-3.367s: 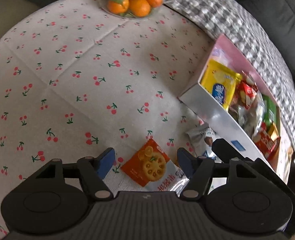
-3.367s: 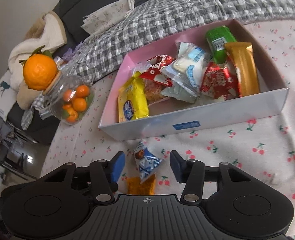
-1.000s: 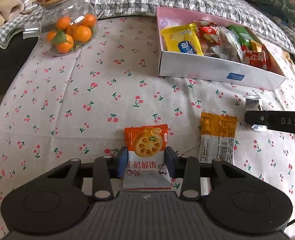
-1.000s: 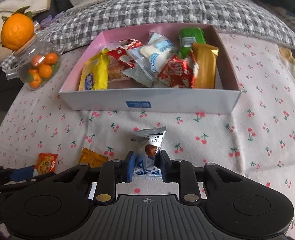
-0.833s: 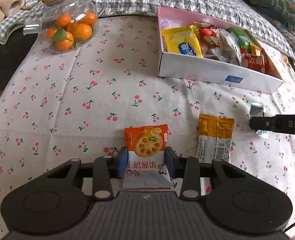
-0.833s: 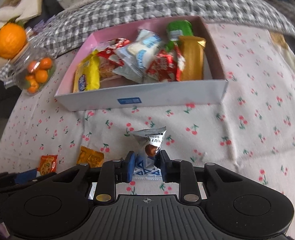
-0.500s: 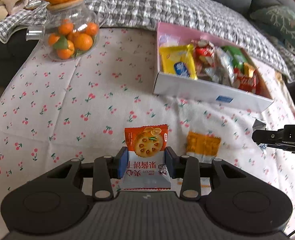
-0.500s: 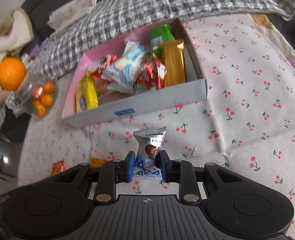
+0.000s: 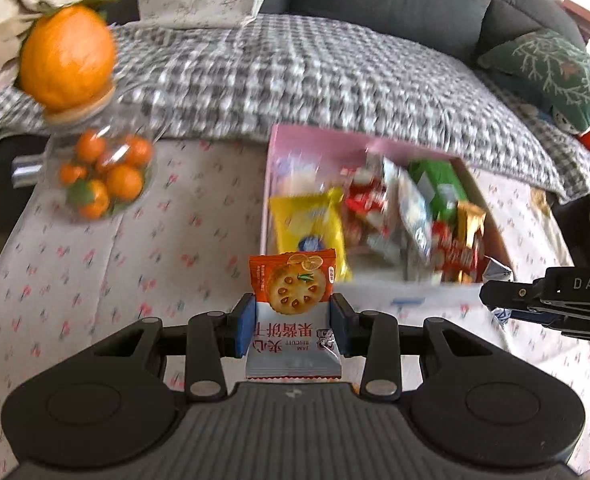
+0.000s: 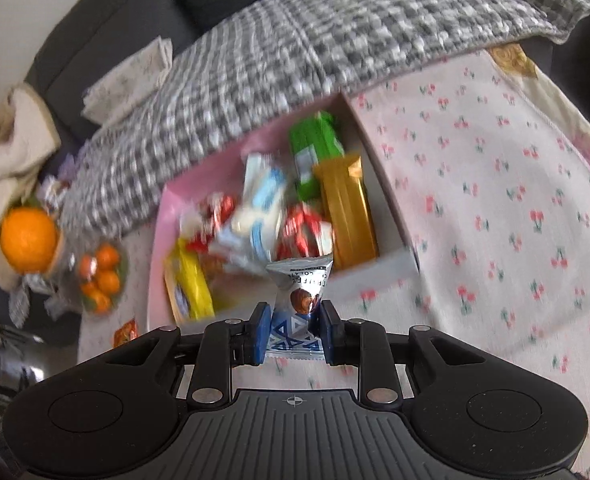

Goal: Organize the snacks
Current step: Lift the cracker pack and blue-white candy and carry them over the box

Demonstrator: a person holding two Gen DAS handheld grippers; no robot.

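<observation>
My left gripper is shut on an orange and white jam biscuit packet, held above the cherry-print cloth just in front of the snack box. My right gripper is shut on a small blue and silver chocolate packet, also lifted, near the box's front wall. The pink-lined box holds several snacks: a yellow packet, red packets, a green one and a gold bar. The right gripper's fingers show at the right edge of the left wrist view.
A glass jar of small oranges with a big orange on its lid stands at the far left of the table. A grey checked blanket and dark sofa lie behind the box. The picture is blurred by motion.
Both grippers have lifted their packets off the cloth and moved toward the box. The orange wafer packet that lay between them has dropped out of the left wrist view.
</observation>
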